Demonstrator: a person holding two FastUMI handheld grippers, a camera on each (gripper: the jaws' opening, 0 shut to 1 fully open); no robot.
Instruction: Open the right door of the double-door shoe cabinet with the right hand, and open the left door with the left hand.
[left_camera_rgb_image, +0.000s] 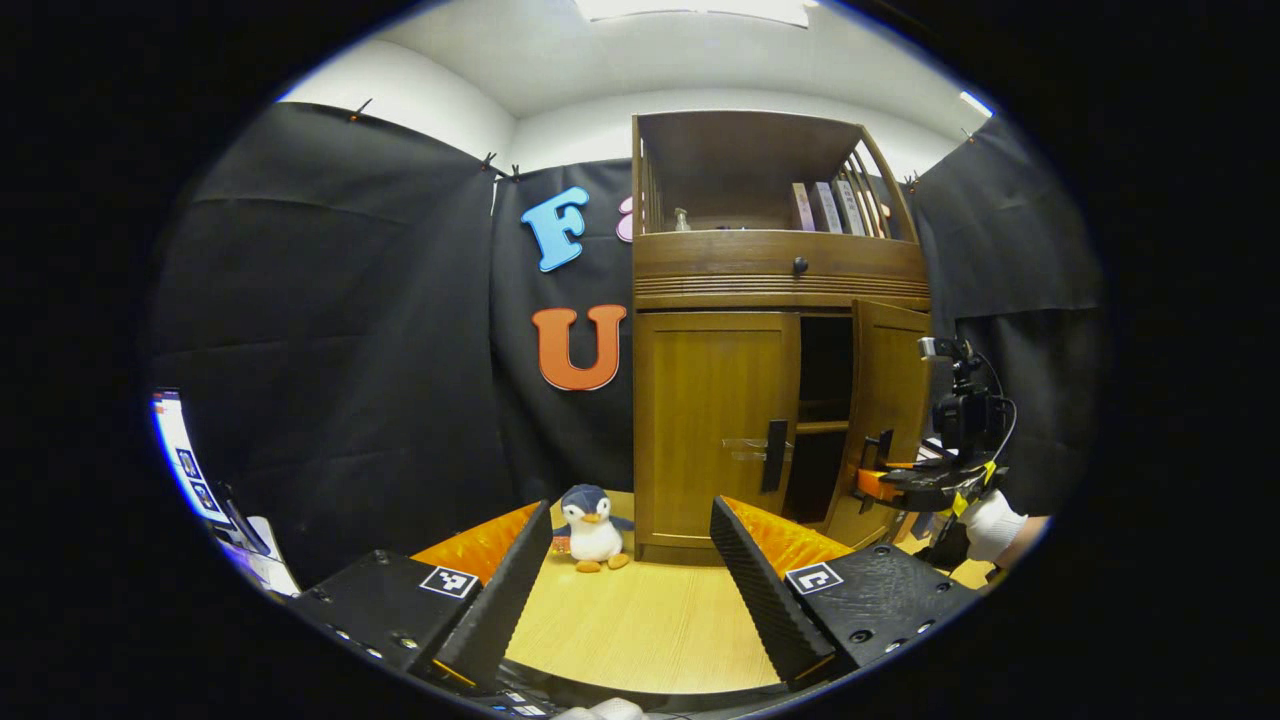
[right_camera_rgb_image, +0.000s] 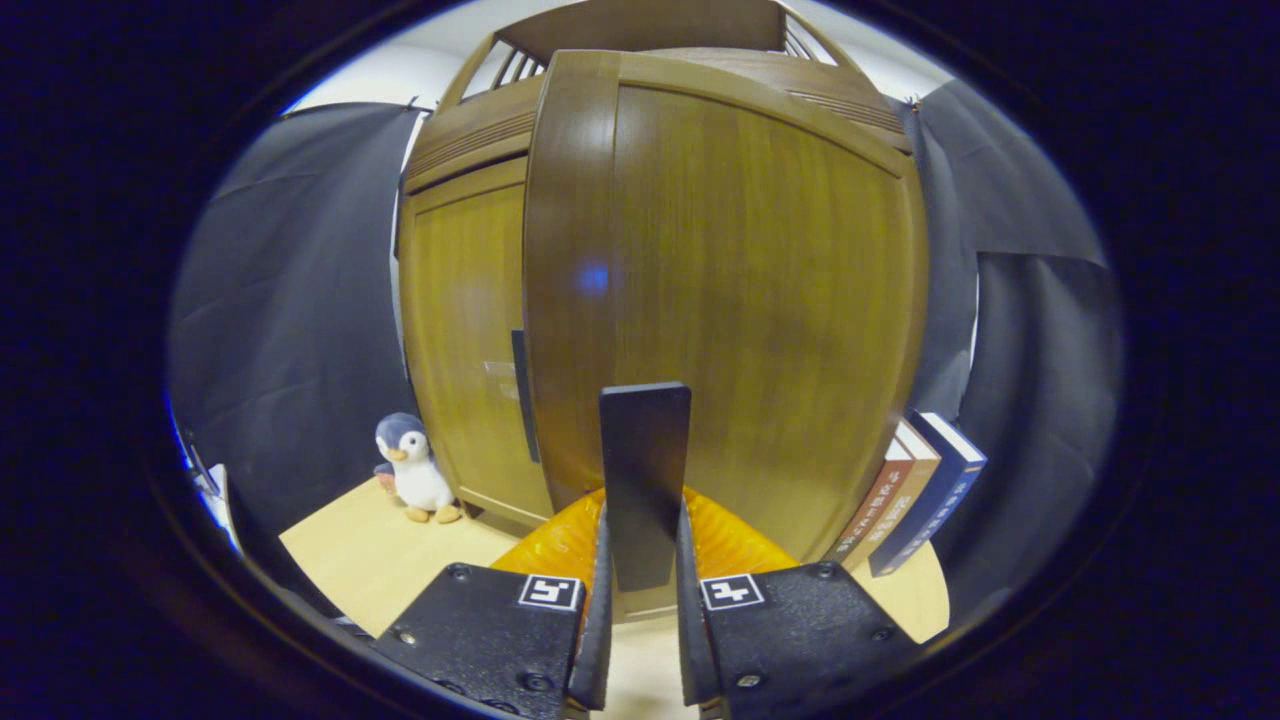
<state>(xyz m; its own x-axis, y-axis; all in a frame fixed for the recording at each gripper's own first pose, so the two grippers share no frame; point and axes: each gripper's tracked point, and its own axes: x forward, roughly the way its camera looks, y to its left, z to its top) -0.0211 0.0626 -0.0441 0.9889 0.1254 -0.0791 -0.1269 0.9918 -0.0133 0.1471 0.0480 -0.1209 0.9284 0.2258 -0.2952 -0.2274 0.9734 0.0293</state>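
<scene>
Right gripper (right_camera_rgb_image: 640, 600): jaws nearly closed, both fingers pressing on the right door's handle (right_camera_rgb_image: 645, 480), a flat dark bar whose long axis stands upright between them. The right door (right_camera_rgb_image: 740, 290) sits right in front of this camera, swung partly out from the shoe cabinet (left_camera_rgb_image: 780, 290); in the left gripper view the same gripper (left_camera_rgb_image: 905, 485) shows at that door's edge, held by a gloved hand (left_camera_rgb_image: 990, 525). Left gripper (left_camera_rgb_image: 635, 590): jaws wide open, holding nothing, hovering above the light wooden tabletop (left_camera_rgb_image: 640, 620). Key relation for the left hand's part: the left door (left_camera_rgb_image: 715, 420), shut, lies straight ahead of the open jaws and a little to their right, well apart from them; its handle (left_camera_rgb_image: 775, 455) is a dark vertical bar at the door's inner edge, so the jaws would need to close across it from the sides, as I judge it. The left gripper is the nearer one to that handle. Near the cabinet's foot on the tabletop stands a penguin plush (left_camera_rgb_image: 592, 530). Books (right_camera_rgb_image: 915, 495) lean beside the cabinet's right side; more stand on the open top shelf (left_camera_rgb_image: 830, 205). No brand or spine text readable; the square markers on the gripper bodies are patterns only.
</scene>
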